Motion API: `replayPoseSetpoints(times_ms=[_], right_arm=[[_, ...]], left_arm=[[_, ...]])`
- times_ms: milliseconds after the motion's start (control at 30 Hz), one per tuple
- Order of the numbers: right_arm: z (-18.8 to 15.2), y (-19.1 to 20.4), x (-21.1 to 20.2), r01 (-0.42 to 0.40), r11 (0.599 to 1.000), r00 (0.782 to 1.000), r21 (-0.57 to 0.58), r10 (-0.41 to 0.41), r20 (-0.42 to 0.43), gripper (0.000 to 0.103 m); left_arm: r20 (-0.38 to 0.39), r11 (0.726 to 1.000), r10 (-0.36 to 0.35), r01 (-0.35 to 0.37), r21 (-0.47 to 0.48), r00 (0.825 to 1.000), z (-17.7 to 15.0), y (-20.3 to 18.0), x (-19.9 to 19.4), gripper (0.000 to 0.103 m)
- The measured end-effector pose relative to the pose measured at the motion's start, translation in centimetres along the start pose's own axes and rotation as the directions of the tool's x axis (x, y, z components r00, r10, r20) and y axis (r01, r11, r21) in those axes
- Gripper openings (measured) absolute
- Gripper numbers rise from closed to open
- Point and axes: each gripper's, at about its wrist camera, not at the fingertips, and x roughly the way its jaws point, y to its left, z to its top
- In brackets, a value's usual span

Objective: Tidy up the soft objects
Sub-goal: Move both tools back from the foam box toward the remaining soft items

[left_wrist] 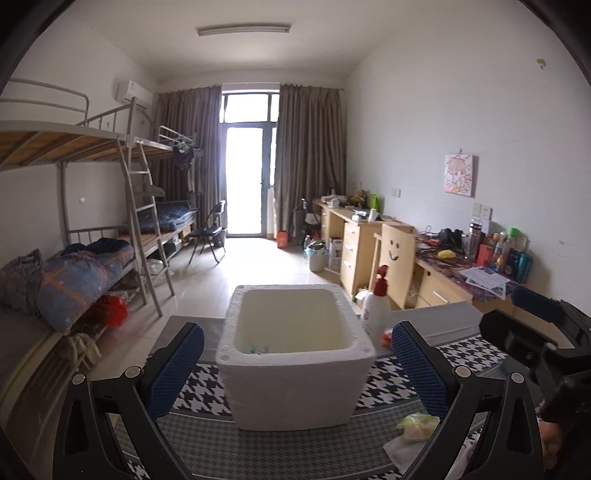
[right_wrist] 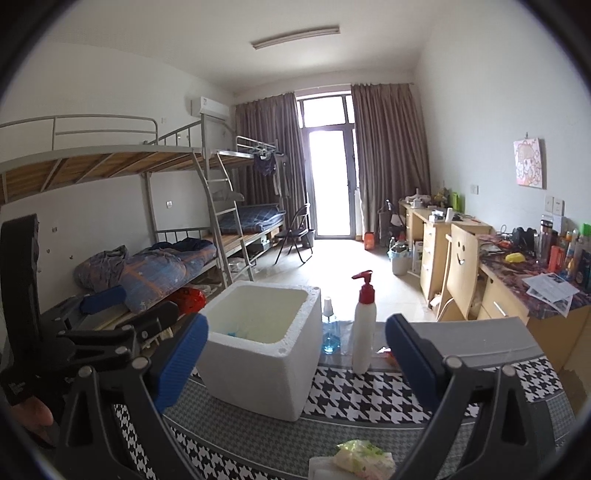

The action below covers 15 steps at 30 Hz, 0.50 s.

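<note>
The bench (right_wrist: 480, 336) is grey, with a houndstooth cloth (right_wrist: 369, 391) over its near part. Ahead of the right gripper (right_wrist: 295, 360) stands a white foam box (right_wrist: 266, 369); beyond it are a pump bottle (right_wrist: 364, 325) and a blue spray bottle (right_wrist: 330, 332). A tissue pack (right_wrist: 364, 456) lies beneath the gripper.

**Backlit room, heavy fisheye bend**

Daylit only, from the glass door (left_wrist: 246, 177) at 12 o'clock, blown out to plain white in both views. Glare spilling across the floor tiles (left_wrist: 236, 266) toward the near ceiling lamp (left_wrist: 243, 28), itself unlit. Dim and muddy under the bunk bed (left_wrist: 74, 147) at 9 o'clock. Straight lines bowed near the edges; black vignette in all corners. Soft focus on the nearest blue pads (left_wrist: 175, 365), slight haze overall.
</note>
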Motion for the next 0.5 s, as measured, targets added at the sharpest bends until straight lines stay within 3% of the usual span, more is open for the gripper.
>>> replayPoseSetpoints(times_ms=[267,500], right_arm=[[-1.4,-0.9,-2.1,0.052,0.999,0.999,-0.006,-0.052,0.011,0.098],[-2.5,-2.1,-3.8,0.102,0.995,0.995,0.007,-0.102,0.018,0.098]], left_arm=[[0.018,0.997,-0.064,0.064,0.033,0.998,-0.8,-2.4,-1.2,0.102],[-0.013,0.99,-0.134,0.135,0.043,0.991,-1.9,-4.3,-0.9,0.102]])
